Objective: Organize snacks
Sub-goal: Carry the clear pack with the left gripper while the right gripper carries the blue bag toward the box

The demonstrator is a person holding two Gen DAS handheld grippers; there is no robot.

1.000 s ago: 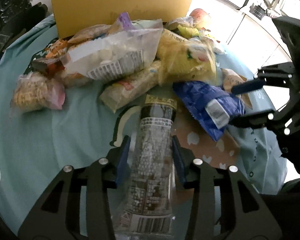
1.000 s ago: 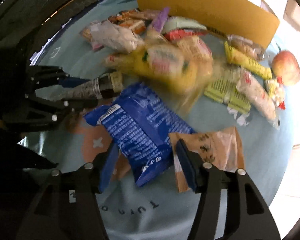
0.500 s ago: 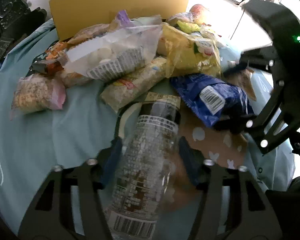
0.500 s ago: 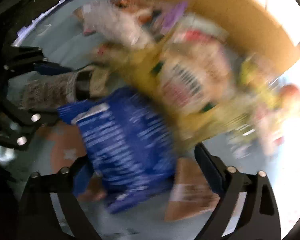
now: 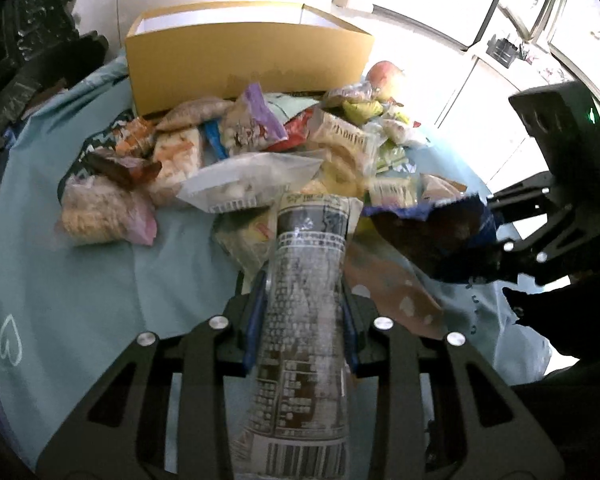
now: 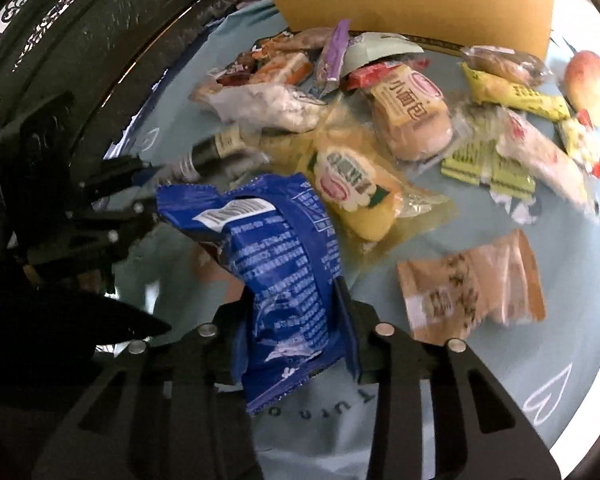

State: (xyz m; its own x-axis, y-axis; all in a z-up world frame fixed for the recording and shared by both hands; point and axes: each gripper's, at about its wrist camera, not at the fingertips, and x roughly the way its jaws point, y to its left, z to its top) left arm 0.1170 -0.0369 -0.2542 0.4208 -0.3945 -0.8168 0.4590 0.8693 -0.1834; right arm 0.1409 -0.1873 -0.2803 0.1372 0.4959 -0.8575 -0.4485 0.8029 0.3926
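Observation:
My left gripper (image 5: 303,312) is shut on a long clear packet of dark snacks (image 5: 304,340), held above the table; it also shows in the right wrist view (image 6: 208,156). My right gripper (image 6: 292,320) is shut on a blue snack bag (image 6: 276,264), lifted off the cloth; the bag also shows in the left wrist view (image 5: 440,232). A pile of snack packets (image 5: 260,160) lies in front of an open yellow cardboard box (image 5: 244,52).
The table has a light blue cloth (image 5: 80,280). A yellow bread packet (image 6: 352,184), a tan packet (image 6: 476,284), green-yellow packets (image 6: 516,92) and an apple (image 6: 588,80) lie on it. Dark carved furniture (image 6: 80,40) stands at the left.
Both grippers have closed and lifted: the left on the clear dark-snack packet, the right on the blue bag, which was lying on the cloth. The box top has come into view.

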